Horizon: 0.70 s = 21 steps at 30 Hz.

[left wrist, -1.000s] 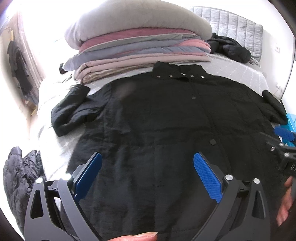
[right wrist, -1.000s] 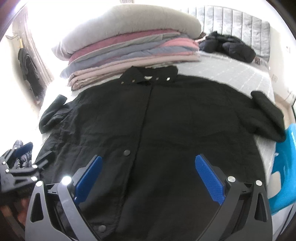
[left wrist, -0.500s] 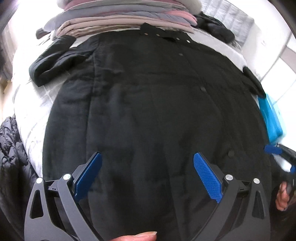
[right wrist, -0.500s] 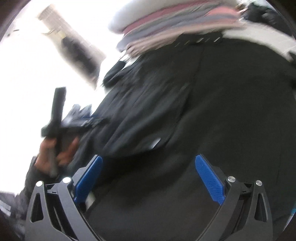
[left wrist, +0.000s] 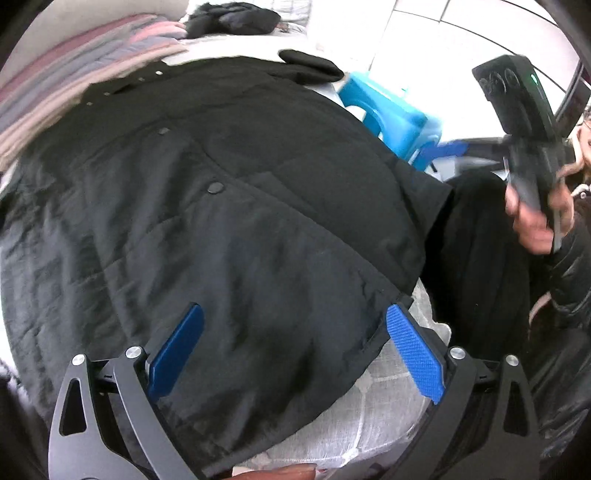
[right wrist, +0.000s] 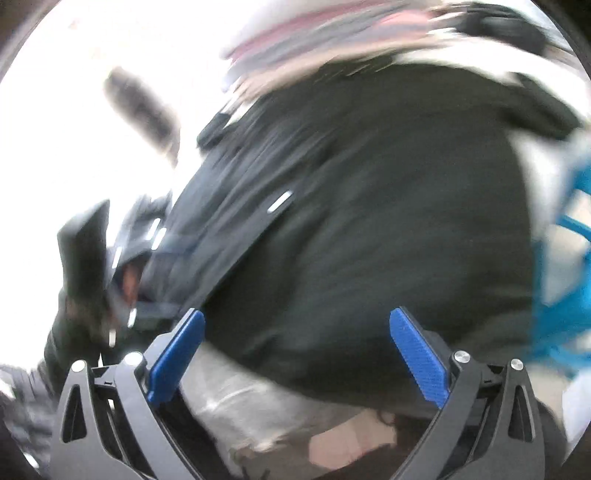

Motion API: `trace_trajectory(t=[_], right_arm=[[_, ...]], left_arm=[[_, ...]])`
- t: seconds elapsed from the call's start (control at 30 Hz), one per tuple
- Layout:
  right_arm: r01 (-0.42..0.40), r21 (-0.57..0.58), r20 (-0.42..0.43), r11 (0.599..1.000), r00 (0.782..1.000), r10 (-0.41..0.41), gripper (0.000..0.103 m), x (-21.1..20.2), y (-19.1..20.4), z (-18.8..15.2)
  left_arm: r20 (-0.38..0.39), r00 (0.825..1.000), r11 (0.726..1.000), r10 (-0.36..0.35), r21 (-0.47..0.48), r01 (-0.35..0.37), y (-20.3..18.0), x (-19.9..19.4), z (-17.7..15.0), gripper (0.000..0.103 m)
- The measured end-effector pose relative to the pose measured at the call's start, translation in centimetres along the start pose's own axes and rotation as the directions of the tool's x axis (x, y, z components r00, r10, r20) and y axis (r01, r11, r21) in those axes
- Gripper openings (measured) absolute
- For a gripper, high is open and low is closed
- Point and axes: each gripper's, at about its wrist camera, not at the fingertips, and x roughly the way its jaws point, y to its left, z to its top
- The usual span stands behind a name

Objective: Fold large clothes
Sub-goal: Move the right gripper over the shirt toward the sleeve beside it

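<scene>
The black coat lies spread flat on the bed, hem at its near edge, so I hover my left gripper and right gripper, both released, above the hem to grasp it.

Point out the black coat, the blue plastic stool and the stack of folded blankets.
black coat [left wrist: 229, 236], left wrist view, on its front panel.
blue plastic stool [left wrist: 391, 110], left wrist view, on its seat.
stack of folded blankets [left wrist: 74, 70], left wrist view, on its side edges.

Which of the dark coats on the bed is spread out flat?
The big black snap-button coat right under the left gripper lies spread flat. The other dark jacket sits crumpled in a heap at the bed's far end, beyond the stacked bedding.
</scene>
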Motion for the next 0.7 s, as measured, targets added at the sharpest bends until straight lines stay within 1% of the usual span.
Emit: trace_trajectory(t=[0.03,0.1,0.13,0.17,0.2,0.27,0.3,0.37,0.4,0.43,0.47,0.5,0.53,0.57,0.6,0.63,0.67,0.7], right_arm=[[0.035,0.055,0.032,0.998,0.999,-0.036,0.097,-1.4,-1.6,0.4],[0.115,0.170,0.048,0.979,0.991,-0.125,0.097,-3.0,-4.8,1.1],[0.149,0.257,0.049,0.955,0.985,-0.167,0.097,-3.6,-6.7,1.3],[0.149,0.337,0.055,0.930,0.983,-0.178,0.097,-4.3,-8.7,1.3],[0.127,0.396,0.065,0.909,0.984,-0.166,0.097,-4.6,-9.8,0.8],[0.078,0.504,0.073,0.860,0.989,-0.132,0.097,-3.3,-11.8,0.2],[0.060,0.537,0.072,0.842,0.991,-0.117,0.097,-2.7,-12.2,-0.4],[-0.009,0.551,0.065,0.835,0.997,-0.032,0.097,-0.6,-12.2,-1.2],[-0.007,0.551,0.033,0.834,0.999,-0.013,0.097,0.0,-12.4,-1.2],[0.027,0.544,-0.019,0.839,1.000,-0.020,0.097,1.6,-11.9,-1.2],[0.092,0.522,-0.102,0.848,0.994,-0.046,0.097,3.5,-11.4,-1.8],[0.134,0.511,-0.153,0.849,0.986,-0.064,0.097,4.6,-11.0,-2.5],[0.154,0.513,-0.178,0.845,0.982,-0.070,0.097,5.1,-10.9,-2.8],[0.184,0.518,-0.200,0.835,0.976,-0.091,0.097,5.5,-10.8,-3.0],[0.209,0.510,-0.190,0.835,0.973,-0.128,0.097,5.2,-10.5,-2.7],[0.240,0.489,-0.162,0.839,0.970,-0.183,0.097,4.5,-9.8,-2.3],[0.261,0.463,-0.122,0.847,0.965,-0.231,0.097,3.5,-9.0,-1.6],[0.253,0.434,-0.061,0.864,0.966,-0.252,0.097,2.3,-7.8,-0.7]], left_arm=[[0.014,1.000,1.000,0.017,-0.014,-0.017,0.2,-0.5,0.1,0.095],[0.052,0.996,0.996,0.078,-0.056,-0.075,0.6,-1.5,0.5,0.095],[0.072,0.990,0.989,0.123,-0.090,-0.116,1.1,-1.9,0.8,0.095],[0.080,0.986,0.984,0.145,-0.113,-0.136,1.6,-1.9,1.6,0.095],[0.087,0.983,0.980,0.159,-0.132,-0.147,1.9,-1.9,2.0,0.095],[0.104,0.979,0.975,0.173,-0.158,-0.155,2.1,-1.6,2.6,0.095],[0.105,0.979,0.974,0.175,-0.162,-0.157,2.0,-1.3,2.9,0.095],[0.089,0.982,0.976,0.168,-0.155,-0.153,1.4,0.2,3.3,0.095],[0.079,0.983,0.978,0.163,-0.142,-0.151,1.0,1.0,3.4,0.095],[0.058,0.985,0.981,0.162,-0.118,-0.154,0.3,2.0,3.5,0.095],[0.042,0.985,0.982,0.165,-0.103,-0.160,-0.3,2.6,3.3,0.095],[0.010,0.985,0.982,0.175,-0.077,-0.174,-1.0,3.5,3.0,0.095],[-0.031,0.981,0.980,0.194,-0.046,-0.195,-1.6,4.9,2.8,0.095],[-0.055,0.977,0.978,0.207,-0.029,-0.209,-2.0,5.4,2.5,0.095],[-0.069,0.970,0.972,0.233,-0.010,-0.234,-2.3,6.0,2.3,0.095],[-0.065,0.967,0.969,0.247,-0.001,-0.247,-2.5,6.1,2.2,0.096],[-0.055,0.966,0.967,0.254,0.003,-0.254,-2.6,5.9,2.1,0.096],[-0.053,0.965,0.966,0.257,0.004,-0.257,-2.6,5.6,2.0,0.095]])
